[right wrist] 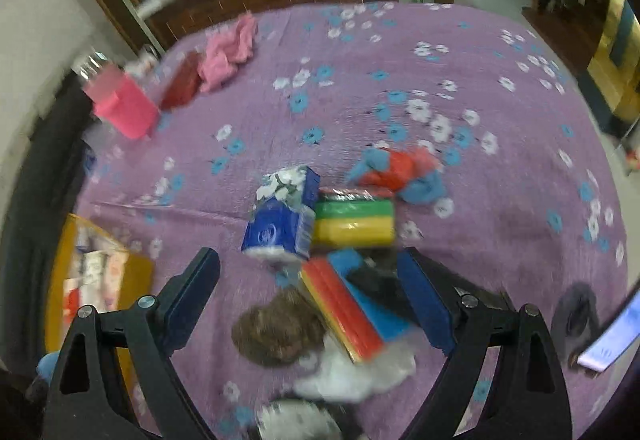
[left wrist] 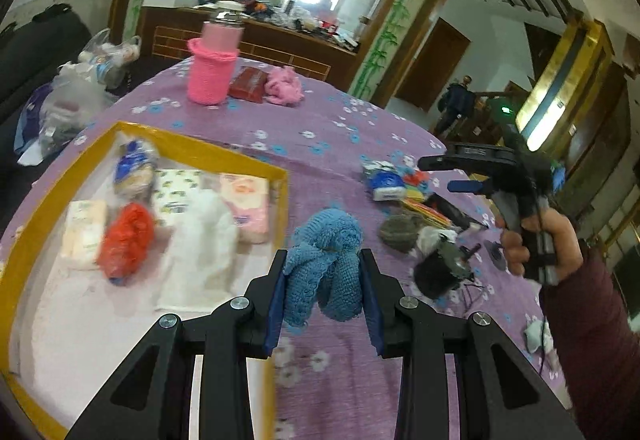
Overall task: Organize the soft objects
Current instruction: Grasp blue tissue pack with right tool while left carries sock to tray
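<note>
Left gripper [left wrist: 324,280]: your fingers pinch blue knit piece [left wrist: 326,260] | soft, light, floppy; hold mid-bundle | right gripper [right wrist: 312,292]: fingers spread, empty.

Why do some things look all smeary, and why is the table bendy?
Left wrist view: the yellow box and what lies in it are smeared, while the blue knitted thing in the left gripper stays sharp. Right wrist view: nearly everything is blurred, like the blue tissue pack. Both views bend the purple tablecloth because of the fisheye lens.
</note>
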A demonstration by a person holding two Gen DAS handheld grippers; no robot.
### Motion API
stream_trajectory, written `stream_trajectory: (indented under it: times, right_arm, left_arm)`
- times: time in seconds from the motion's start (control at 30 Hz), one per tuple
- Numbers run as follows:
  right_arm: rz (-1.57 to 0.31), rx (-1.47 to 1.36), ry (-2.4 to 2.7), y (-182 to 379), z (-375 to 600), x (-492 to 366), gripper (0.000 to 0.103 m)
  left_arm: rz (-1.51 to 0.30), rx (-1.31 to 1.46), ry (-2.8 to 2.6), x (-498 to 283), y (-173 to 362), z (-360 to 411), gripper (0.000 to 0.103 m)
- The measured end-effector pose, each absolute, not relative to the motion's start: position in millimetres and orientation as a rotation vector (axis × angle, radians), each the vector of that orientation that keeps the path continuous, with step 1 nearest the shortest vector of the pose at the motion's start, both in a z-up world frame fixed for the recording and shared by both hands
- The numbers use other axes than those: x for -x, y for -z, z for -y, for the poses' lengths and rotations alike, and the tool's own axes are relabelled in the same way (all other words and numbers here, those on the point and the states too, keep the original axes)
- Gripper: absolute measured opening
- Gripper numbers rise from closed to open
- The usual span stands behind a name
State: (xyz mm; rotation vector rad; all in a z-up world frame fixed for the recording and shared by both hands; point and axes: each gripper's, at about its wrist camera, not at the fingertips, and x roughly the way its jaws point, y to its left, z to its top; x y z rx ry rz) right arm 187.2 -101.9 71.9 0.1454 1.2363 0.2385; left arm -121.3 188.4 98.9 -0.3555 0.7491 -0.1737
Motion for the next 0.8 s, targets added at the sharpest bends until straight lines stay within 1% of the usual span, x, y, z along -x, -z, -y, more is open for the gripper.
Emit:
stream_trajectory:
  times: [0.1,0.3,0.33,0.37,0.4,0.43,0.5,0.6,0.8]
  right_arm:
    - [-1.32,-0.089,-0.207,-56,76,-213,0.091]
    - [-1.417,0.044,-0.125,-26,42,-242,0.09]
    - [-1.434,0.064,-0.11,-19,38,-245,0.086]
    - [-1.444,0.075,-0.104,-16,35,-246,0.08]
    - [-1.451,0.096,-0.097,-13,31,-247,0.061]
    - [-1.452,0.121,-0.086,-10,27,-247,0.05]
    - [-1.456,0.138,-0.073,-6,24,-245,0.049]
    - [-1.406,0.134,-0.069,-16,25,-238,0.048]
    - [-1.283,0.112,-0.099,-61,23,-215,0.048]
  left_arm:
    - [-0.747,0.374,0.134,125,-95,-211,0.033]
    - [-0.767,0.428,0.062,131,-82,-249,0.033]
    - [-0.77,0.436,0.054,131,-79,-255,0.033]
    - [-0.77,0.444,0.043,132,-78,-260,0.033]
    - [-0.772,0.452,0.034,133,-76,-265,0.033]
    - [-0.774,0.458,0.027,134,-74,-267,0.033]
    - [-0.778,0.47,0.015,135,-71,-275,0.033]
    - [-0.778,0.48,0.004,137,-68,-282,0.033]
    - [-0.786,0.466,-0.029,146,-68,-295,0.033]
